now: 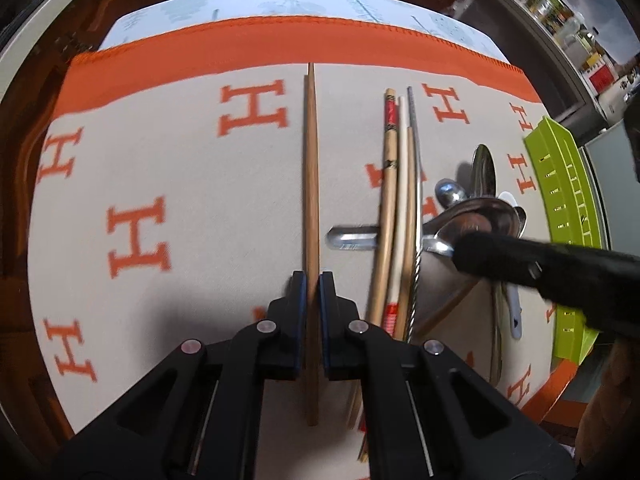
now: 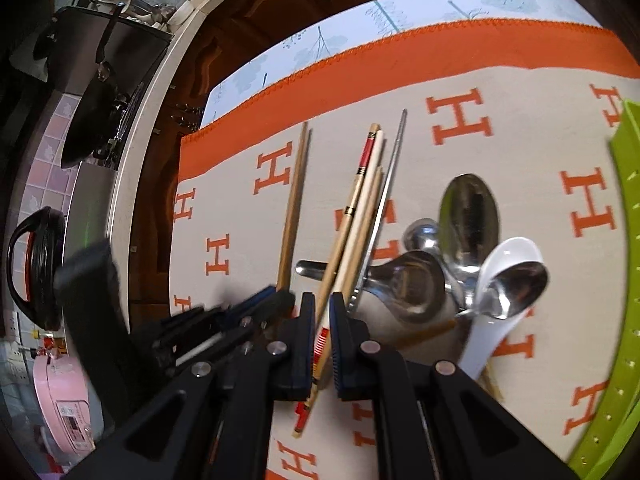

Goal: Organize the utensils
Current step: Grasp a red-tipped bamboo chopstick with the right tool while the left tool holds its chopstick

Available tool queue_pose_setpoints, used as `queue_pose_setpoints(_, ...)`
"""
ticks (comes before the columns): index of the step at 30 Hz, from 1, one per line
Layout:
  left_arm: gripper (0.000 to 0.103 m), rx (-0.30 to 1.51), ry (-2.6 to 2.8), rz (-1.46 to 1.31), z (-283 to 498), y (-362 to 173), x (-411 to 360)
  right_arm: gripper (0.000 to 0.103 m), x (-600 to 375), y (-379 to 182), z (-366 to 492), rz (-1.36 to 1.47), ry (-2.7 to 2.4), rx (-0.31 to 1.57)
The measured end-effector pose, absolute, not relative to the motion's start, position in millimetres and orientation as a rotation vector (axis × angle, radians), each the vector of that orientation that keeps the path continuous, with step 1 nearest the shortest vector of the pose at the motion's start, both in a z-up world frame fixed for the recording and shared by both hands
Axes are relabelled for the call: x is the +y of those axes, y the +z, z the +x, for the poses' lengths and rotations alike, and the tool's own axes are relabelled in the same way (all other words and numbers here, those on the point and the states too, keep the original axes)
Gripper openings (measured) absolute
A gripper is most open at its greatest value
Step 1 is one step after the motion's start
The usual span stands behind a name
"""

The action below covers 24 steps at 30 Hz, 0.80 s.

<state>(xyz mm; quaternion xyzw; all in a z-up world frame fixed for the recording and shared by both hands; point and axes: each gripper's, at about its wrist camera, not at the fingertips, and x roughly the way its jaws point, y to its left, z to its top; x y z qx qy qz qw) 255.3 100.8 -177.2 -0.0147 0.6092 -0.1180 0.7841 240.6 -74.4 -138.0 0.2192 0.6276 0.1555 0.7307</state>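
- The brown wooden chopsticks [image 1: 310, 200], a pair lying side by side, rest straight on the H-patterned cloth [image 1: 160, 160] that covers the desk, set well apart from the heap to their right.
- The left claw [image 1: 313, 280] straddles them, its pads close on either side; whether it is pinching them I cannot tell.
- The right claw [image 2: 322, 312] straddles the near ends of the mixed chopsticks [image 2: 360, 208], with a clear gap showing beside the sticks, so it looks released.
- To do this well, I judge the right claw should close on one stick only, lift it clear of the spoons [image 2: 468, 216] and lay it parallel to the sorted pair.
- The metal spoon handle [image 1: 352, 238] lies crosswise under the mixed chopsticks; dragging may scatter them, so a lift seems safer.
- The right wrist view shows the white ceramic spoon [image 2: 500, 280] with a steel spoon nested in its bowl; the left view mostly hides this behind the other claw's arm.
- The left wrist view shows more of the green tray [image 1: 568, 208] at the cloth's edge, and the sorted pair's full length.
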Motion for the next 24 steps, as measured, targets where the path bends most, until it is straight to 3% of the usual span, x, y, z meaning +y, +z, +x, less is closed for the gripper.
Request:
queue_pose_setpoints(20, 0.004, 1.305, -0.227, -0.125, 219, -161, 170, 0.007, -36, -166, 251, 0.460, 0.215, 1.486)
queue_pose_setpoints(24, 0.004, 1.300, -0.232, -0.138, 216, -159, 176, 0.017, -32, -166, 251, 0.428, 0.177, 1.491)
